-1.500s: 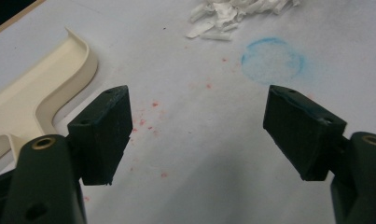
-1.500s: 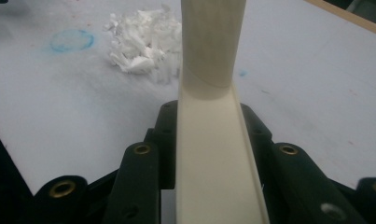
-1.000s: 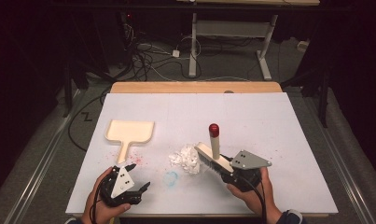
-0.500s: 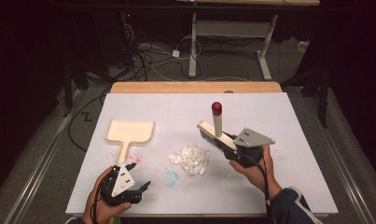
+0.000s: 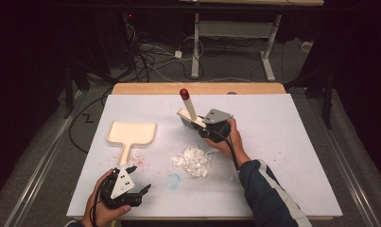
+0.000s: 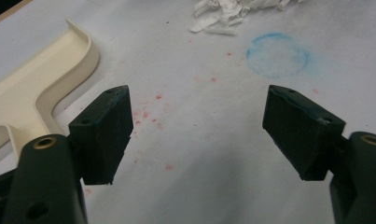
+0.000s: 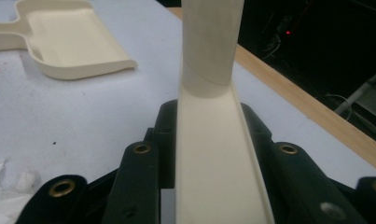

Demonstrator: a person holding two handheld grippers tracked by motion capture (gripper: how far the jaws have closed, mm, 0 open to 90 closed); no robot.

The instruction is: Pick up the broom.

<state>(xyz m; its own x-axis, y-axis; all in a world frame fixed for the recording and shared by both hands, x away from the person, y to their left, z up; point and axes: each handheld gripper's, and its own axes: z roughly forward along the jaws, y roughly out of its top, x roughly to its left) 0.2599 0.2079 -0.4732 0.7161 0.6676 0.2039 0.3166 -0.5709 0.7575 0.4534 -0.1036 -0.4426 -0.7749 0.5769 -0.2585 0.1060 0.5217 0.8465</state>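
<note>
Brush (image 5: 190, 115) (red-tipped handle tilting up and away) sits pinched in the right gripper (image 5: 208, 126) beyond the paper scraps (image 5: 192, 161), mid-counter. Left gripper (image 5: 131, 191) rests near-left, fingers (image 6: 104, 133) spread over red specks; its view shows the dustpan (image 6: 34, 95) just left.

White counter (image 5: 292, 142), wood edge at far side. Cream dustpan (image 5: 131, 133) at left, paper scraps (image 5: 192, 161) mid. Blue ring (image 5: 173, 179), red specks (image 5: 140, 162) on surface.
</note>
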